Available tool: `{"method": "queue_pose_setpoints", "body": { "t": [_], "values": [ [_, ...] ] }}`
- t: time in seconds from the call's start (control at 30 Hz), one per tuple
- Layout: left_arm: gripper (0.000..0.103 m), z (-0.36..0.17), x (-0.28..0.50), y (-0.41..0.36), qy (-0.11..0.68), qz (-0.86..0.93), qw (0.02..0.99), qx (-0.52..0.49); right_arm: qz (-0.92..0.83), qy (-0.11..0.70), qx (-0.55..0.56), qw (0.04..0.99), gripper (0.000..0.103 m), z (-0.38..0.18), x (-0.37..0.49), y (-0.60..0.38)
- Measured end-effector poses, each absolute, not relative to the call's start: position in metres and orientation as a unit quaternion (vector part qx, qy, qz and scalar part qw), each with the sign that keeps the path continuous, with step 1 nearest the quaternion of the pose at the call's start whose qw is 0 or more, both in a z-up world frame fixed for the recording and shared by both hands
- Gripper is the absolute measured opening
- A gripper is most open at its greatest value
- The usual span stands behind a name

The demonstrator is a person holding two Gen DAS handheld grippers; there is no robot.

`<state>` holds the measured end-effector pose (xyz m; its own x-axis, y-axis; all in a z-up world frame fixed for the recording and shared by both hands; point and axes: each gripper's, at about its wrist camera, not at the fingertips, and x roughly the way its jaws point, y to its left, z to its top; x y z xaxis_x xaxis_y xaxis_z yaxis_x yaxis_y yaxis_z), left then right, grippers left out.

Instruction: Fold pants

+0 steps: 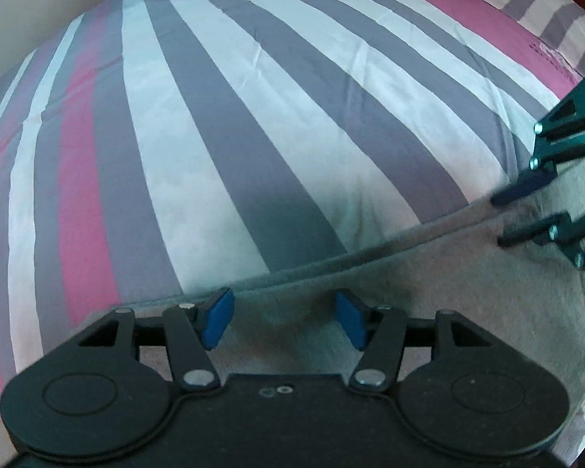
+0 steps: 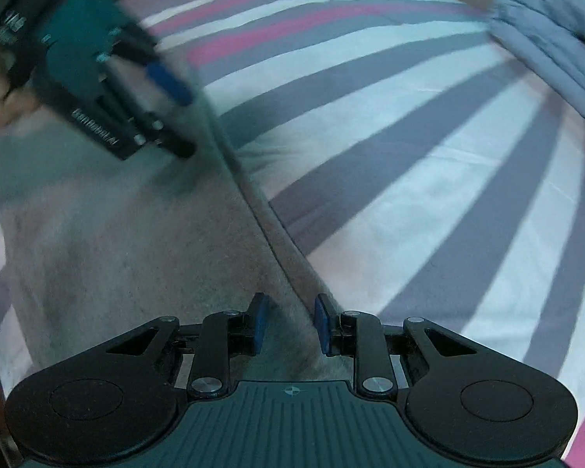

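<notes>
Two blue-padded fingers of the left gripper (image 1: 284, 321) stand apart over soft grey pants (image 1: 429, 292), which lie flat along the near edge of a pink, grey and white striped bedsheet (image 1: 214, 136). From the right wrist, the right gripper (image 2: 290, 323) is also open, straddling the pants' long edge. Judging by this, both should pinch that edge together, lifting evenly to fold straight.

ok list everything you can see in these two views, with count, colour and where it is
pants: one, grey, spread flat on the near part of the bed, long edge running between both tongs
bedsheet: one, striped white, grey and pink, covering the bed
folded cloth: one, blue-grey, at the far edge of the bed
left tongs: one, black with blue pads, open, over the pants' edge
right tongs: one, black with blue pads, open, straddling the pants' edge
</notes>
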<state>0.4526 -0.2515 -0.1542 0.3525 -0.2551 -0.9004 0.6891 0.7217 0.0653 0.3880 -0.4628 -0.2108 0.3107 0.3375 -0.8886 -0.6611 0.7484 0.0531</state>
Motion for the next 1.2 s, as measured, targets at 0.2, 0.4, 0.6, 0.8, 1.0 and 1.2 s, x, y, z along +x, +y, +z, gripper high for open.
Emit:
{"method": "queue_pose_setpoints", "body": {
  "t": [0.2,0.4,0.6,0.8,1.0,1.2],
  "values": [
    [0.055,-0.152,0.445,-0.250,0.470,-0.292,0.800,0.233,0.390,0.520,-0.235,0.722,0.016,-0.213,0.387,-0.444],
    [0.055,-0.145,0.448,-0.245,0.459,-0.273,0.818,0.213,0.347,0.479,-0.279,0.757,0.003,-0.200,0.374,-0.444],
    [0.055,-0.149,0.449,-0.246,0.470,-0.258,0.822,0.193,0.306,0.472,-0.238,0.792,0.003,-0.211,0.375,-0.453],
    [0.057,-0.142,0.421,-0.235,0.484,-0.274,0.810,0.186,0.275,0.455,-0.195,0.824,0.013,-0.191,0.360,-0.464],
    [0.060,-0.145,0.362,-0.224,0.498,-0.312,0.790,0.176,0.235,0.476,-0.120,0.839,0.014,-0.188,0.292,-0.490],
    [0.087,-0.167,0.330,-0.192,0.487,-0.258,0.808,0.210,0.135,0.498,-0.078,0.853,0.013,-0.223,0.251,-0.532]
  ]
}}
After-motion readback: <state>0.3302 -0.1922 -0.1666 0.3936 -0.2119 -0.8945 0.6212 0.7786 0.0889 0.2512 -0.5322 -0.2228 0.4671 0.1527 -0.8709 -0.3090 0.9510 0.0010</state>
